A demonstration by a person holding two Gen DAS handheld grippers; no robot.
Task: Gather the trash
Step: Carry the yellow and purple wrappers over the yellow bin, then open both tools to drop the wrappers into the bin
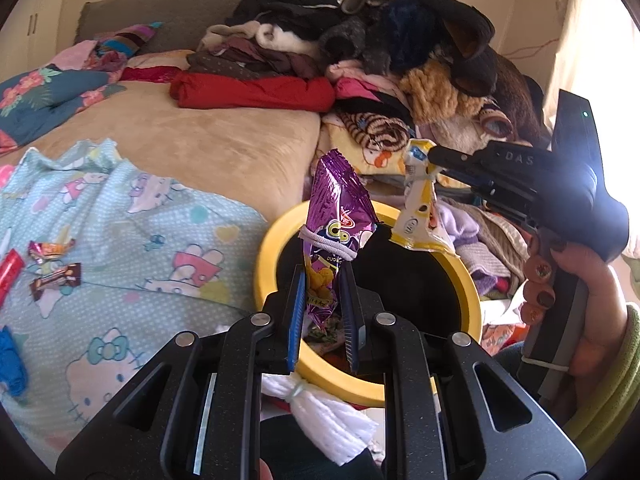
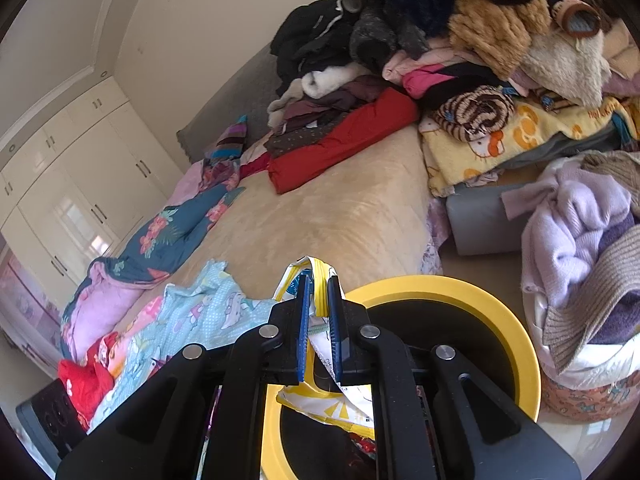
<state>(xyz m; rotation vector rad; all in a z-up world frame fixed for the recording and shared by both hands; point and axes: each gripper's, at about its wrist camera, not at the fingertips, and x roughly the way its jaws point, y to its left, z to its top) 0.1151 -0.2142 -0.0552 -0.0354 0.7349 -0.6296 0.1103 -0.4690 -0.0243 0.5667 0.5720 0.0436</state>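
Observation:
My left gripper [image 1: 322,280] is shut on a purple snack bag [image 1: 340,216] with a white hair tie around it, held upright over the yellow-rimmed black bin [image 1: 268,256]. My right gripper [image 2: 319,292] is shut on a yellow-and-white wrapper [image 2: 320,400], which hangs over the bin [image 2: 500,312]; that wrapper [image 1: 418,208] and the right gripper [image 1: 434,156] also show in the left wrist view. Some trash lies inside the bin. Small candy wrappers [image 1: 54,270] and a red wrapper [image 1: 9,272] lie on the Hello Kitty sheet [image 1: 140,248] at the left.
A bed with a tan blanket [image 1: 208,136] carries a big pile of clothes [image 1: 360,52] at the back. A basket of knitwear [image 2: 580,264] stands right of the bin. A white cloth bundle [image 1: 320,412] lies below my left gripper. A dark phone-like object [image 2: 52,416] sits lower left.

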